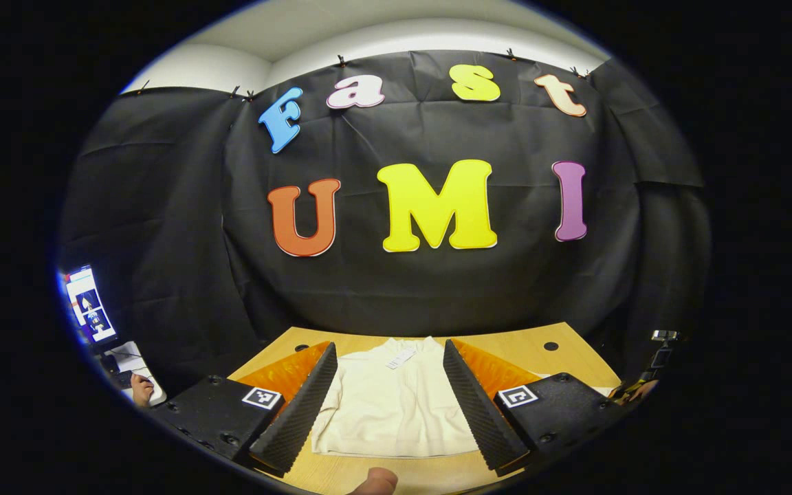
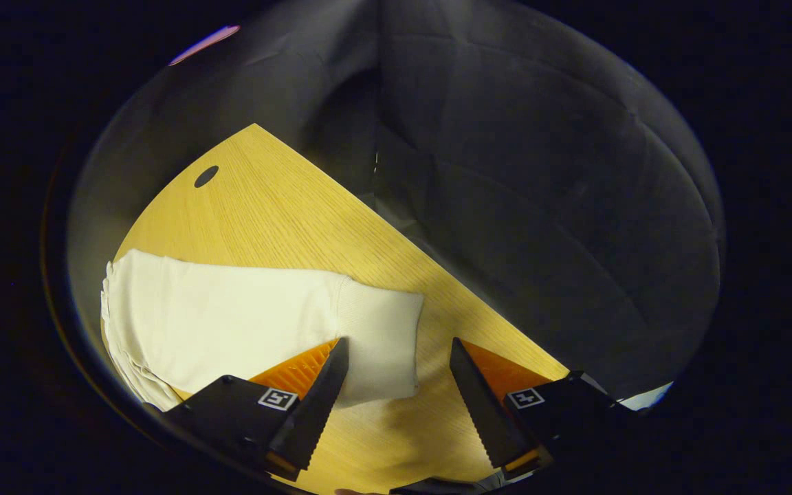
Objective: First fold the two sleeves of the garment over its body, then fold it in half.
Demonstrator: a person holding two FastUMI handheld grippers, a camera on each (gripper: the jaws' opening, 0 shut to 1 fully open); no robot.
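A cream garment (image 1: 396, 405) lies flat on the wooden table (image 1: 554, 361), its neck and label toward the far edge. My left gripper (image 1: 389, 450) hovers open over the garment's near hem, fingers spread wide on either side of the body. In the right gripper view a cream sleeve (image 2: 245, 316) stretches across the table (image 2: 265, 213), ending in a ribbed cuff (image 2: 382, 337). My right gripper (image 2: 403, 440) is open just short of the cuff, with its left finger (image 2: 320, 399) over the cuff's near edge and nothing between the fingers.
Black cloth walls close the booth behind and beside the table. A round hole (image 2: 206, 176) marks the tabletop near its far corner; another hole (image 1: 551, 346) sits at the right. A monitor (image 1: 88, 306) and a person's hand (image 1: 140, 389) appear at the far left.
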